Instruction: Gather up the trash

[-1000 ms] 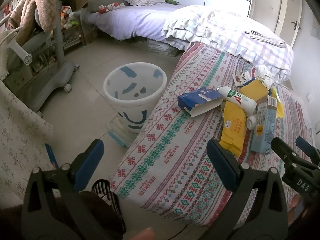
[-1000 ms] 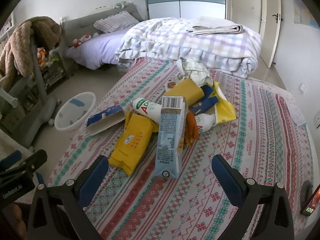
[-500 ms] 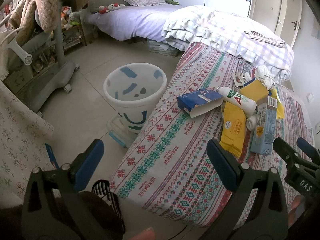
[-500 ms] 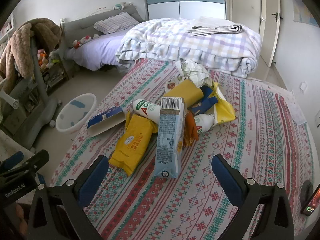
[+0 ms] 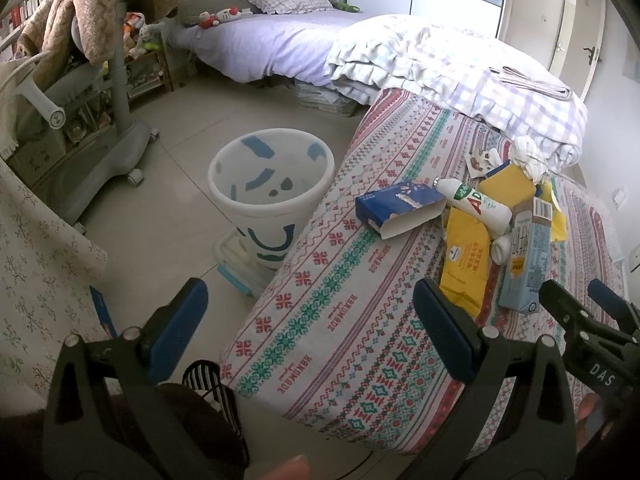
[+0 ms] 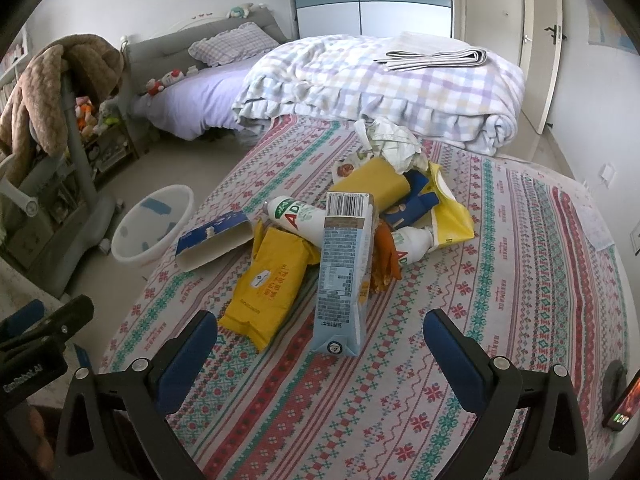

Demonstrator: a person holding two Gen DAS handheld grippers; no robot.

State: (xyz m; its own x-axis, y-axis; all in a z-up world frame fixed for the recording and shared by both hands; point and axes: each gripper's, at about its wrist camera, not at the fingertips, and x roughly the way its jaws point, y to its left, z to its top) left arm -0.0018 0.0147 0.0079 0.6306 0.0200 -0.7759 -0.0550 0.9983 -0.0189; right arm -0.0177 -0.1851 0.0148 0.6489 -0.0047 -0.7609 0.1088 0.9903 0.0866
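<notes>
Over bed, right hand-held gripper (image 6: 320, 344) closer to carton (image 6: 342, 276) (jaws apart).

Soft, even daylight; sharp centre, fisheye-bent edges, perhaps slightly dim.

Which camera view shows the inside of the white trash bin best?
The left wrist view. There the white trash bin stands near, mouth open toward the camera, with nothing visible inside. In the right wrist view it is small, far left, partly behind the bed edge.

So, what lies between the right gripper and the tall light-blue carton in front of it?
Only bare patterned bedspread. In the right wrist view the right gripper stands open just short of the light-blue carton, nothing between.
</notes>
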